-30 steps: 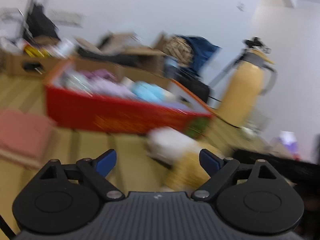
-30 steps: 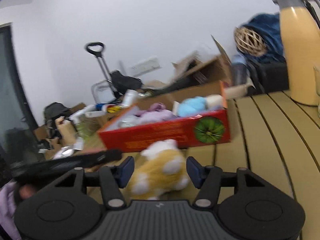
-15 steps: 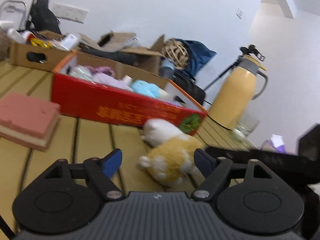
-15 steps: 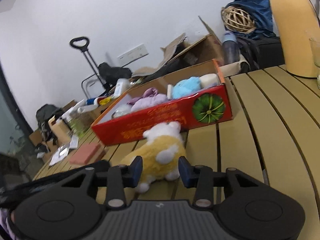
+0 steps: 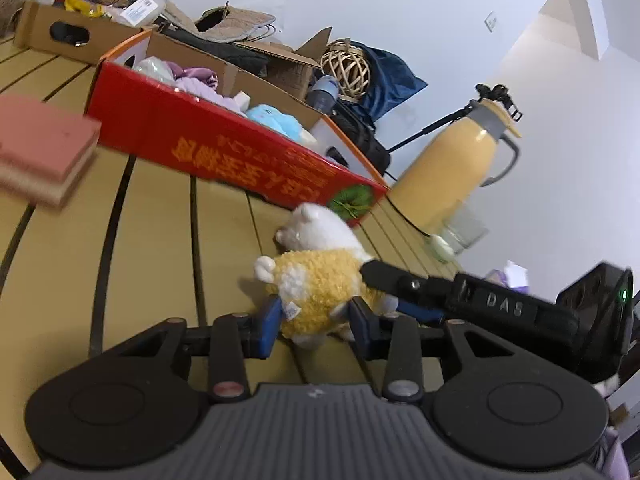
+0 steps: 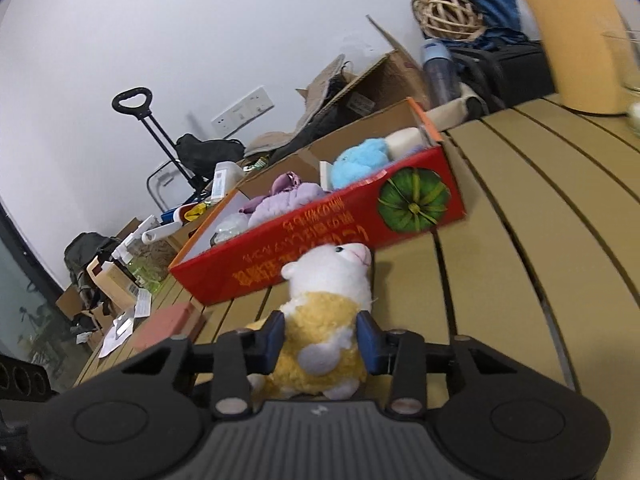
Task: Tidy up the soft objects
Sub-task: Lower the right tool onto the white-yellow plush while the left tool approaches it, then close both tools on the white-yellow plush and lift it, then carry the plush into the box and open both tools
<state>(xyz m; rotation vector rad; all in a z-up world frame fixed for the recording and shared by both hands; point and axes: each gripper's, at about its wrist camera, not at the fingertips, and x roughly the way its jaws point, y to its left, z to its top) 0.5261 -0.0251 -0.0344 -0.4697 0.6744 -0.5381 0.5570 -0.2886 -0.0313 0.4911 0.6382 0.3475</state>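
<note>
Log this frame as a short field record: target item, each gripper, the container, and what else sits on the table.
target: yellow-and-white plush toy, lying on the slatted table
left gripper: just been closing, pads against the plush
right gripper: just been closing, pads against the plush
container: red cardboard box, open, already holding a blue plush and purple cloth
other: pink sponge block; yellow thermos jug
</note>
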